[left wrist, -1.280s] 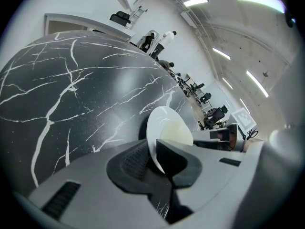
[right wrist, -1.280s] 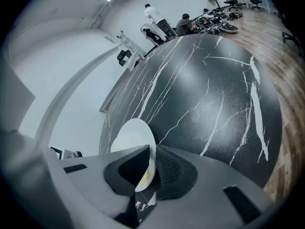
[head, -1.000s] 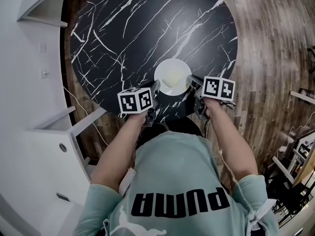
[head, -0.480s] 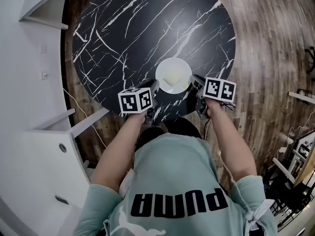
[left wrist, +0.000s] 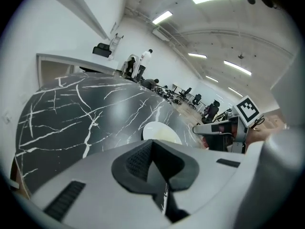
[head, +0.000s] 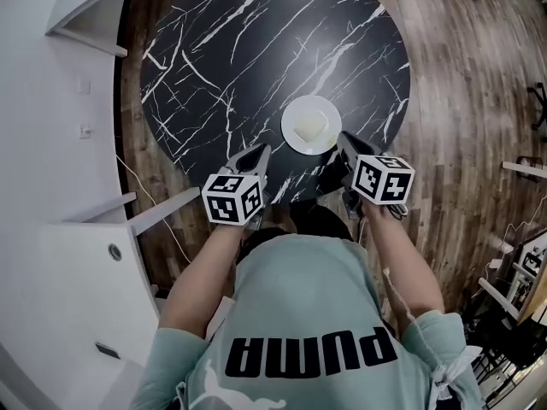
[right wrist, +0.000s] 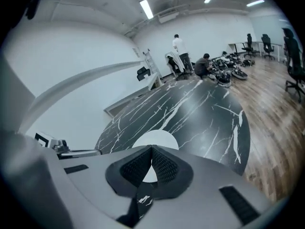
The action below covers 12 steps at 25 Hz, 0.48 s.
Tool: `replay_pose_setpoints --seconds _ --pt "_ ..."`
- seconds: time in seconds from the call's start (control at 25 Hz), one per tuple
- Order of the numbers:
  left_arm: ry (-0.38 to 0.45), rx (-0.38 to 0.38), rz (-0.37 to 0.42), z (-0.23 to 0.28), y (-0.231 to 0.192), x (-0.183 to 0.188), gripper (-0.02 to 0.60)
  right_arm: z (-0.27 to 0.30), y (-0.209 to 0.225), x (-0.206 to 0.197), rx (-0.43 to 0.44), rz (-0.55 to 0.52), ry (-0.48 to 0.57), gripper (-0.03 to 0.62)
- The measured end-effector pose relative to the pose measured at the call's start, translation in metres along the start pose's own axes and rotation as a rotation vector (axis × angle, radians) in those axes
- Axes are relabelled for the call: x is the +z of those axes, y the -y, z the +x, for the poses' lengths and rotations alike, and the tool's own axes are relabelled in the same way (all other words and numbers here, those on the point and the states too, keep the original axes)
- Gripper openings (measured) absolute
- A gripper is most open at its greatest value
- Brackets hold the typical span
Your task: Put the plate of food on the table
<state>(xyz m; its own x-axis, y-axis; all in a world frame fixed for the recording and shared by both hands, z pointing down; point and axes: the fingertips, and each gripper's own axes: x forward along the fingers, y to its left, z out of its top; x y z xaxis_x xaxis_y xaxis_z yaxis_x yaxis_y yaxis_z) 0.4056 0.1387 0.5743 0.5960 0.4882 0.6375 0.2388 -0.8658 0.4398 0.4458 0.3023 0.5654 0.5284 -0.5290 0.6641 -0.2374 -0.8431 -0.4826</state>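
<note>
Left hand-held gripper [head: 260,150] and right hand-held gripper [head: 344,137] hang side by side over the near edge of the desk, one in each of the person's hands, both pointing forward and down.

Brown wood-plank floor [head: 466,75] runs all around. On it stands the round black marble desk [head: 248,49] with its white veins, bare across most of the top. The person in the pale green T-shirt [head: 299,314] stands right up against its near side, arms stretched over the rim.

In the left gripper view the left hand-held gripper [left wrist: 151,142] has its jaws pressed together at the tips; they have just been closing, and nothing is between them. In the right gripper view the right hand-held gripper [right wrist: 151,148] looks the same: pads meeting at the tip, gripping nothing.

A small white round plate [head: 311,125] sits flat on the desk, on the near right part of the top, just beyond the two grippers and between their lines, closer to the right one. Neither gripper has hold of it. On the plate lies a pale, creamy portion of food [head: 308,127], roughly in the middle; I can't make out what kind it is.
</note>
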Motion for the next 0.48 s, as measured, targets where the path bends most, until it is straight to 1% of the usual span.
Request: replay_pose_setpoints --seconds 0.16,0.32,0.48 --pt "0.064 -0.004 0.069 -0.03 0.017 0.01 0.006 -0.021 -0.037 0.001 0.006 -0.112 0.055 0.009" --pt "0.136 -0.028 0.135 -0.065 0.037 0.02 0.006 -0.042 -0.081 0.002 0.062 -0.209 0.117 0.011" --pt "0.195 -0.033 0.17 -0.102 0.048 0.024 0.006 -0.065 -0.117 -0.003 0.08 -0.276 0.17 0.009"
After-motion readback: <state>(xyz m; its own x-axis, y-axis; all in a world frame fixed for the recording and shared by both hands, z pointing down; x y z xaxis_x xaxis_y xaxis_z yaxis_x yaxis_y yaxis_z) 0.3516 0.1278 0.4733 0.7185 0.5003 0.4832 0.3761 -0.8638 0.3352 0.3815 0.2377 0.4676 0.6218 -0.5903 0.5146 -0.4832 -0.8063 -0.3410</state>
